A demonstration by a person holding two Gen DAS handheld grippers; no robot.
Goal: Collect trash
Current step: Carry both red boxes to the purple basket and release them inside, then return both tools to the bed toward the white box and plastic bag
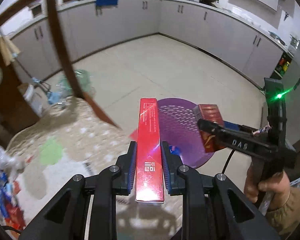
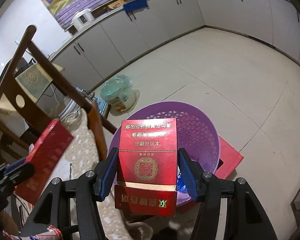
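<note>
My left gripper (image 1: 148,152) is shut on a long red carton (image 1: 149,140) and holds it over the table edge, pointing at a purple perforated basket (image 1: 176,120) on the floor. My right gripper (image 2: 148,160) is shut on a red cigarette pack (image 2: 148,154) with its lid flipped open, held above the same purple basket (image 2: 200,132). In the left wrist view the right gripper (image 1: 206,124) and its pack (image 1: 210,112) are over the basket's right side. In the right wrist view the long carton (image 2: 48,156) shows at the left.
A table with a patterned cloth (image 1: 70,140) holds wrappers (image 1: 4,170) at the left. A brown wooden chair (image 2: 50,74) stands beside it. A bagged pot (image 2: 120,96) sits on the floor. A red stool (image 2: 228,156) stands under the basket. Kitchen cabinets (image 1: 210,24) line the walls.
</note>
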